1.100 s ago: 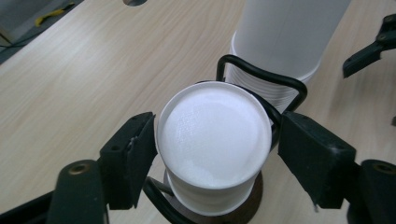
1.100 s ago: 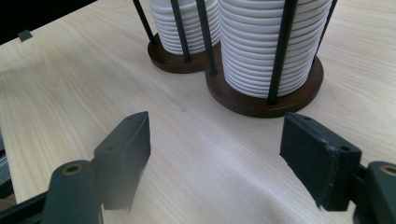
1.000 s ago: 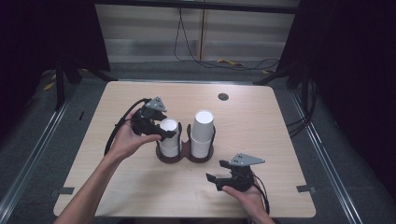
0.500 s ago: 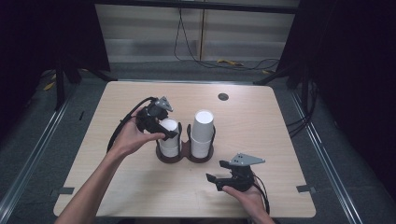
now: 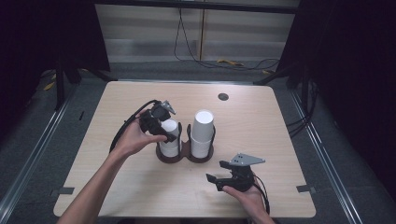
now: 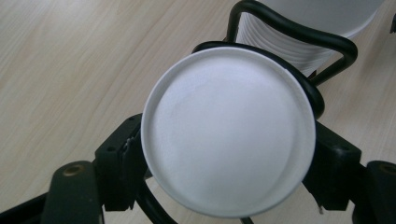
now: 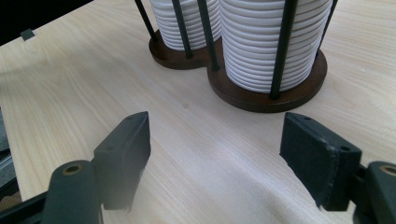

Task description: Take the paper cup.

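Left gripper fingers have just been opening around the cup stack; right gripper fingers wide, empty.

Two stacks of cups stand side by side in a holder mid-tabletop: the left stack lower, the right stack taller. A small disc lies well behind them.

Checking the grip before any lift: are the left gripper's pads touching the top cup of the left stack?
Cannot tell. In the left gripper view the cup sits between the left gripper pads, its rim hiding both edges. The jaws have just been opening.
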